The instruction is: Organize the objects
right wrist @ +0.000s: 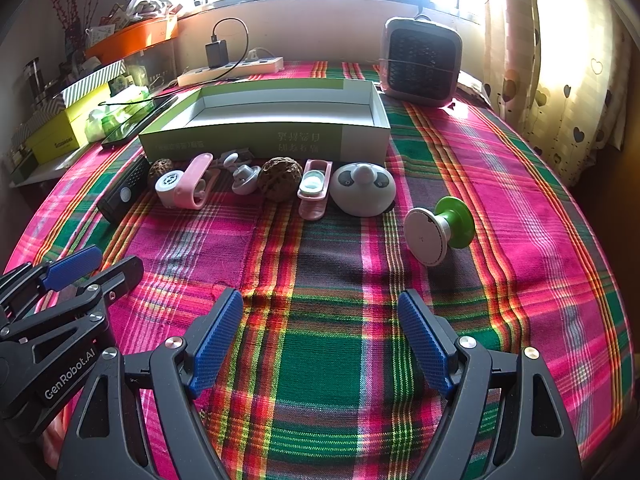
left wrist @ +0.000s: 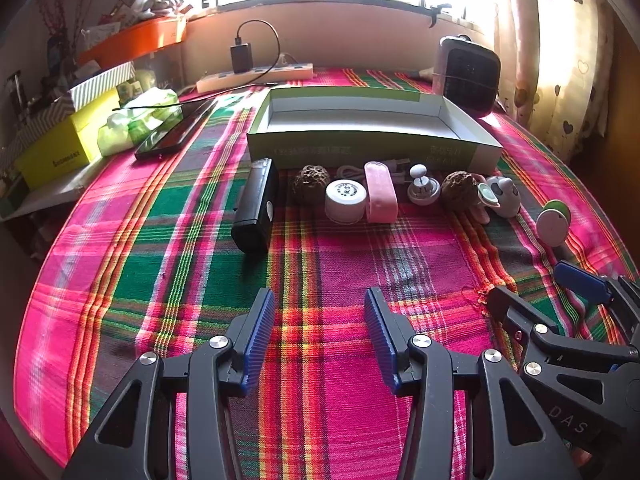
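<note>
Left gripper (left wrist: 320,336): jaws spread, nothing between them, low over the plaid cloth (left wrist: 320,264) at the near side.
Right gripper (right wrist: 320,344): jaws spread wide, empty, just beside the left one.
Open box (right wrist: 264,120): empty, green-sided, lying across the cloth behind the row of objects, its near wall just behind them.
Row of objects: black device (left wrist: 256,204) at the left end, then a white round jar (left wrist: 345,197), pink case (left wrist: 380,192), white knob piece (left wrist: 422,186), a second pink holder (right wrist: 315,188) and a panda-faced dome (right wrist: 363,189).
Walnuts: two, one (right wrist: 279,178) mid-row, one (right wrist: 160,170) near the left end.
Green-and-white spool (right wrist: 438,230): one, lying apart to the right of the row.
Open room: a broad bare stretch of cloth between grippers and row; also right of the spool.
Edges: heater (right wrist: 420,64) at the far right corner, power strip (right wrist: 232,70) along the far edge, boxes and a phone crowding the left edge.
</note>
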The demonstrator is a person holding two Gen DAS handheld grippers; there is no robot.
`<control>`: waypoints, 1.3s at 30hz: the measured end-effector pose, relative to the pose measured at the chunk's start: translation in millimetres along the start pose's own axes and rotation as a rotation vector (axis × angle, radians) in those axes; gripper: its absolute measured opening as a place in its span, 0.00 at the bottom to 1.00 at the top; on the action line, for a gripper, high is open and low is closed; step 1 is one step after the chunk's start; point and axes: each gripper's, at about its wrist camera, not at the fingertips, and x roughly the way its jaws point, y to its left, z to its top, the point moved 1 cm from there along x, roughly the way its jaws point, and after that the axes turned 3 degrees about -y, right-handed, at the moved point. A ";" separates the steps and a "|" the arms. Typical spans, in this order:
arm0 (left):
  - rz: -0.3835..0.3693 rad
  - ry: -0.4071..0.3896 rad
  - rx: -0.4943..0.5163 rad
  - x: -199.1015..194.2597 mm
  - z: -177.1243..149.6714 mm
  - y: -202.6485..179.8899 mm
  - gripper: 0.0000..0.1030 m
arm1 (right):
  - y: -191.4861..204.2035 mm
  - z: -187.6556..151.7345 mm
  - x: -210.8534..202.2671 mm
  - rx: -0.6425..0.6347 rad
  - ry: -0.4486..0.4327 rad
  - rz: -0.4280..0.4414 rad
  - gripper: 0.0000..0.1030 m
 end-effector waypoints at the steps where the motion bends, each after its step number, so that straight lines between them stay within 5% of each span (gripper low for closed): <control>1: -0.011 -0.001 0.009 -0.3 -0.3 1.5 0.43 | -0.8 0.1 -0.4 -0.006 0.000 0.011 0.78; 11: -0.095 0.010 0.021 -1.7 1.7 17.4 0.43 | -14.0 -8.4 -10.6 -0.006 -0.022 0.104 0.78; 24: -0.052 0.007 -0.058 7.6 16.7 52.9 0.43 | -61.2 -3.0 -9.9 0.113 -0.015 0.002 0.78; 39: -0.113 0.038 -0.049 31.1 40.2 52.3 0.43 | -84.3 22.2 15.8 0.081 0.015 -0.041 0.77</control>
